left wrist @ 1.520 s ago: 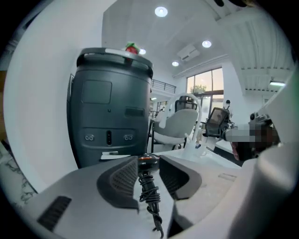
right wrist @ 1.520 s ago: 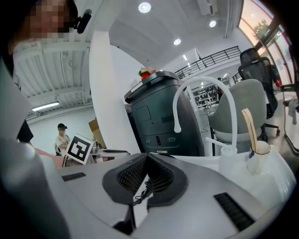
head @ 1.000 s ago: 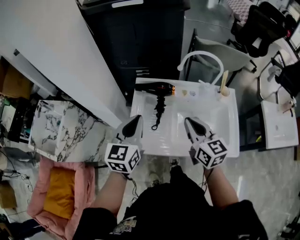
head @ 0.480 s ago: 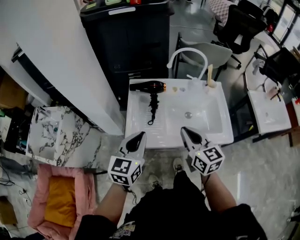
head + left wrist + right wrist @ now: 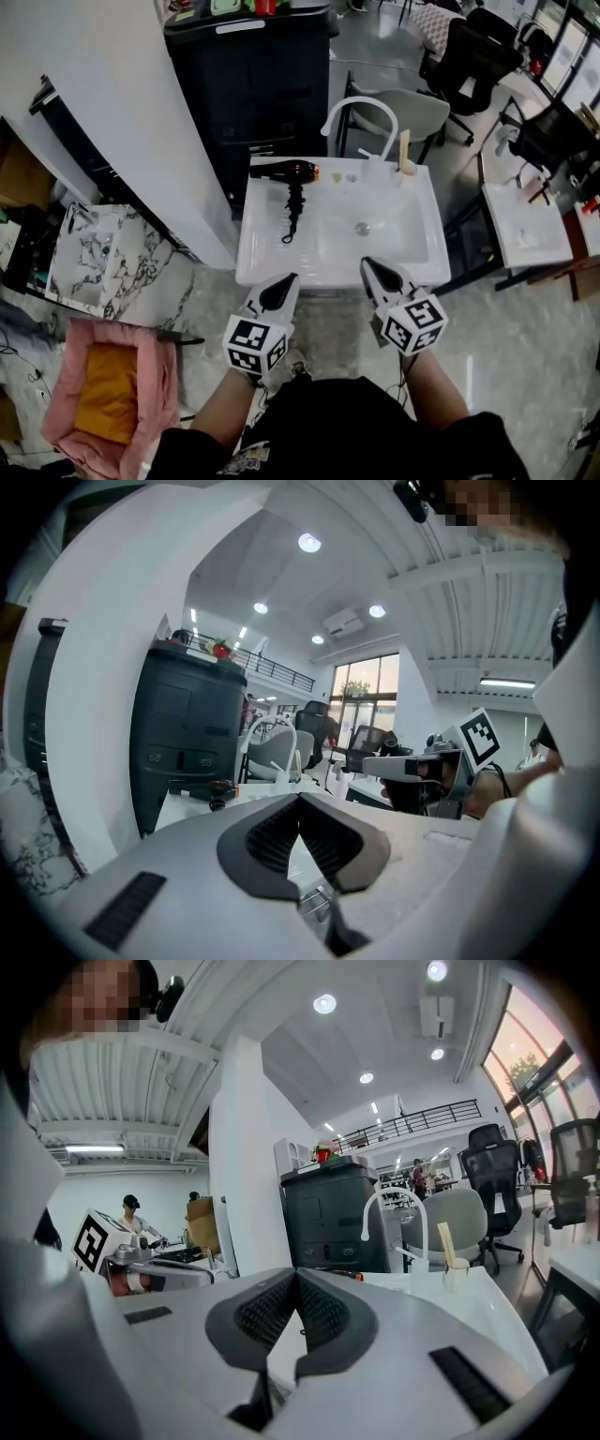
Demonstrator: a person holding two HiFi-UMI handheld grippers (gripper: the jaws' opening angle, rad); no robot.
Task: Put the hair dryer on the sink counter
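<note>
The black hair dryer (image 5: 286, 171) with a copper nozzle lies on the back left of the white sink counter (image 5: 281, 258). Its coiled cord (image 5: 292, 214) trails toward the front. Both grippers hang in front of the counter's near edge, over the floor. My left gripper (image 5: 286, 279) is shut with nothing in it, and so is my right gripper (image 5: 367, 264). In the left gripper view the jaws (image 5: 300, 803) meet, with the hair dryer (image 5: 202, 787) far ahead to the left. In the right gripper view the closed jaws (image 5: 295, 1279) point toward the faucet (image 5: 394, 1213).
A white arched faucet (image 5: 361, 117) and a cup with a stick (image 5: 406, 167) stand at the counter's back. A black cabinet (image 5: 258, 75) is behind, a marble slab (image 5: 112, 258) and pink bin (image 5: 103, 394) to the left, and a second sink (image 5: 525, 230) to the right.
Both shut grippers have drawn back from over the sink counter to in front of its near edge. The counter and hair dryer now sit farther up the head view.
</note>
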